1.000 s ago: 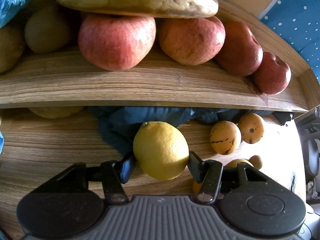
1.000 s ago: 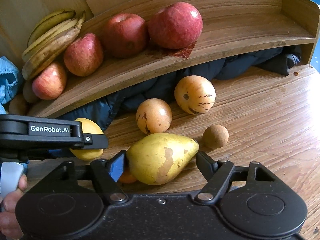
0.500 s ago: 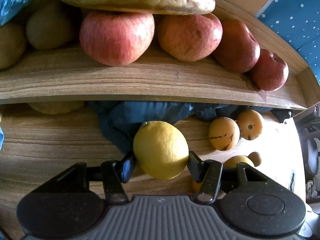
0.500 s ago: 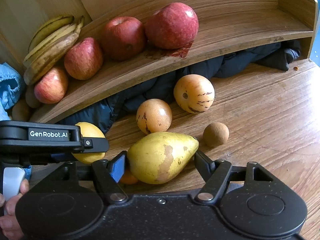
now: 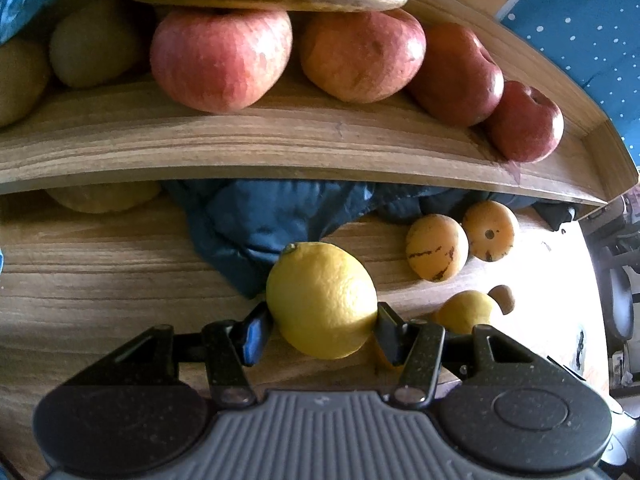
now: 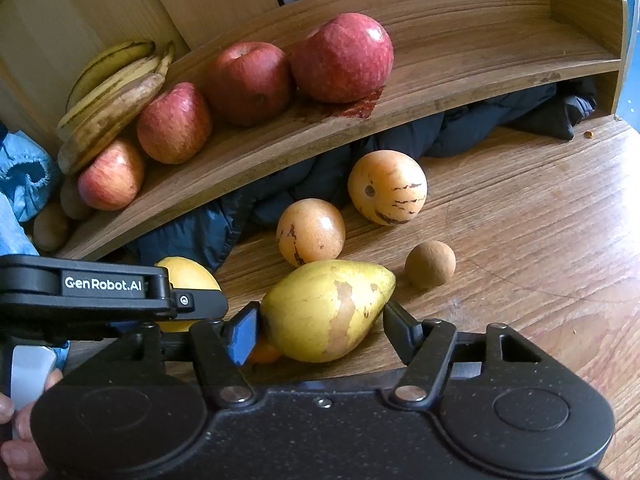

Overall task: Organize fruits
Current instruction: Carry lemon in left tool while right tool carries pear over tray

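Observation:
My left gripper (image 5: pixel 322 330) is shut on a yellow lemon (image 5: pixel 320 300), both pads pressed to its sides, in front of the wooden shelf (image 5: pixel 280 152). In the right wrist view the lemon (image 6: pixel 188 280) shows behind that gripper's black housing (image 6: pixel 100 292). My right gripper (image 6: pixel 322 328) is closing on a yellow-green pear (image 6: pixel 324 308) lying on the table. Its left pad is against the pear's fat end and its right fingertip touches the narrow end. The pear (image 5: pixel 464 312) also shows in the left wrist view.
Several red apples (image 6: pixel 340 60) and bananas (image 6: pixel 112 92) fill the shelf's left half; its right half (image 6: pixel 500 60) is bare. Two orange striped fruits (image 6: pixel 386 186), a small brown one (image 6: pixel 430 264) and a dark jacket (image 6: pixel 320 176) lie below. A hand (image 6: pixel 16 440) is at lower left.
The right gripper's jaws have drawn in until they meet the pear. The left gripper has kept its hold on the lemon and stayed in place.

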